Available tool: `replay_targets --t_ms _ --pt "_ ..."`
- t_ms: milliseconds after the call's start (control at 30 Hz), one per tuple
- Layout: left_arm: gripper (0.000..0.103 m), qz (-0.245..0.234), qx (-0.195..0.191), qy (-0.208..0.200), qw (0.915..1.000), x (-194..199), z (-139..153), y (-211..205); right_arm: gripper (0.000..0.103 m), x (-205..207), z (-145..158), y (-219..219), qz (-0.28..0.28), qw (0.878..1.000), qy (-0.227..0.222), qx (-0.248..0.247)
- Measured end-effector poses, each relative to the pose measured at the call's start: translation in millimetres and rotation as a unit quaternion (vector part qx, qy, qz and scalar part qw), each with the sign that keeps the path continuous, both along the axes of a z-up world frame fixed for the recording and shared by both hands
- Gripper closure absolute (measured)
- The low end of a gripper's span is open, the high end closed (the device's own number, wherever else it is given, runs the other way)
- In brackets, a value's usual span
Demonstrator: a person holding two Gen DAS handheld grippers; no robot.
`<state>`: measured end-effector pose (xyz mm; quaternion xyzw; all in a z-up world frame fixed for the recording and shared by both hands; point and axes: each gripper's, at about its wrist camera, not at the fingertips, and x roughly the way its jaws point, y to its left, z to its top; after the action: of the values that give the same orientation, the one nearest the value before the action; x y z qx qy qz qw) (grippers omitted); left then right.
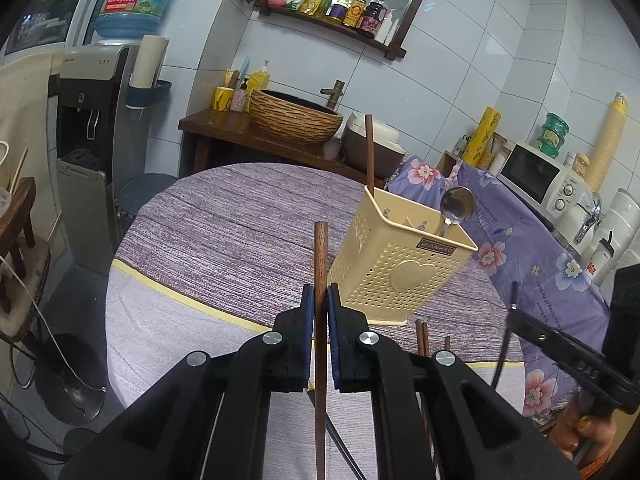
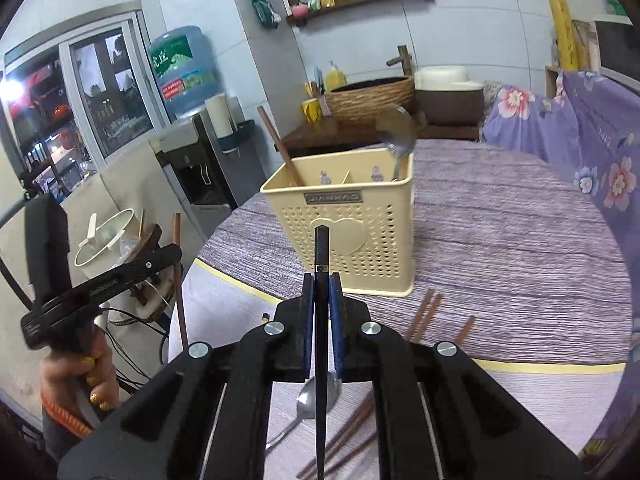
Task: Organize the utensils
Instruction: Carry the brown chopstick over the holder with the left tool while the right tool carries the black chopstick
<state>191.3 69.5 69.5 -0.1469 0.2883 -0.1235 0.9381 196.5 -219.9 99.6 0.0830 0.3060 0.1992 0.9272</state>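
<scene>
A cream perforated utensil holder point(image 1: 400, 264) point(image 2: 344, 232) stands on the round table. It holds a brown chopstick point(image 1: 369, 152) point(image 2: 278, 146) and a metal spoon point(image 1: 456, 206) point(image 2: 396, 136). My left gripper point(image 1: 320, 300) is shut on a brown wooden chopstick point(image 1: 321, 264), held upright left of the holder. My right gripper point(image 2: 321, 292) is shut on a black chopstick point(image 2: 321, 252), held upright in front of the holder. Loose brown chopsticks point(image 2: 424, 312) point(image 1: 422, 336) and a spoon point(image 2: 316, 400) lie on the table near me.
The table carries a purple striped cloth point(image 1: 224, 232) point(image 2: 500, 240). Behind it are a wooden stand with a woven basin point(image 1: 294, 114), a water dispenser point(image 1: 88, 120), and a floral-covered counter point(image 1: 520, 248) with a microwave point(image 1: 540, 176). A stool with a pot point(image 2: 108, 240) stands at left.
</scene>
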Motion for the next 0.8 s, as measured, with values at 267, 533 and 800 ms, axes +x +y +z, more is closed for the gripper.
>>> replay_targets --t_ms 267,533,800 --pt "0.095 0.003 0.001 -0.019 0.9998 -12.4 4.3 1.9 0.095 -33.4 10.6 -34.7 -0.029 0.999 -0.028 0.014" --pt "0.095 -0.004 -0.005 -0.025 0.9997 -15.3 7.3 6.1 0.095 -41.4 11.6 -58.4 -0.054 0.997 -0.036 0.028" --pt "0.095 -0.005 -0.012 -0.043 0.9990 -13.8 22.9 11.6 0.095 -36.2 26.3 -69.2 -0.064 0.996 -0.061 0.020"
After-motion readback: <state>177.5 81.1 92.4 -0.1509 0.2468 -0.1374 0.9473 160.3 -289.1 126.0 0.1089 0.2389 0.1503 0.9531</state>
